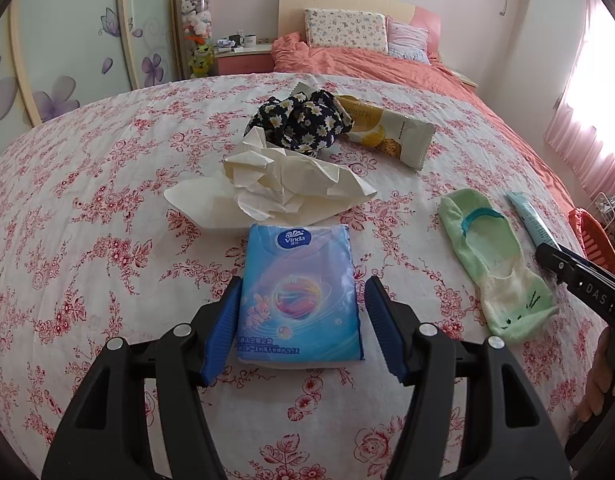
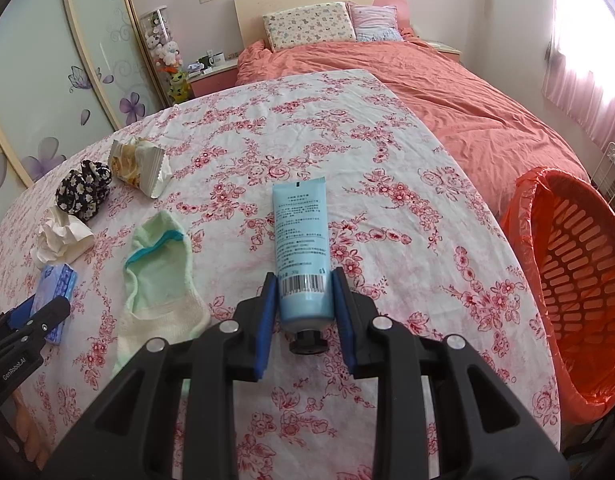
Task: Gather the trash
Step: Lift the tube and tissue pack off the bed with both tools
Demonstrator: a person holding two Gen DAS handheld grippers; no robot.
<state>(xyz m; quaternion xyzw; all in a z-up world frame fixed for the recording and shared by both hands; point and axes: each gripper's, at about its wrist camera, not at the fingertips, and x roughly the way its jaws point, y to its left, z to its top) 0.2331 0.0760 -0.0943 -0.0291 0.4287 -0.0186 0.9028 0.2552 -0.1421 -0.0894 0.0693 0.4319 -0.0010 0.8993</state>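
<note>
A blue Vinda tissue pack point(image 1: 301, 294) lies on the floral sheet between the fingers of my left gripper point(image 1: 303, 300); the left pad touches it, the right pad stands a little off. A crumpled white tissue point(image 1: 275, 184) lies just beyond it. A yellow snack wrapper point(image 1: 387, 130) lies farther back. My right gripper point(image 2: 303, 300) has its pads against both sides of a light blue tube point(image 2: 303, 248), cap end toward the camera. The tube lies on the sheet. The tissue pack point(image 2: 57, 292) and left gripper point(image 2: 27, 320) show at the left of the right wrist view.
A green sock point(image 1: 495, 264) lies between the pack and the tube. A dark flowered cloth bundle point(image 1: 299, 122) sits by the wrapper. An orange basket with a red liner point(image 2: 571, 276) stands off the bed's right edge. Pillows and an orange quilt lie at the far end.
</note>
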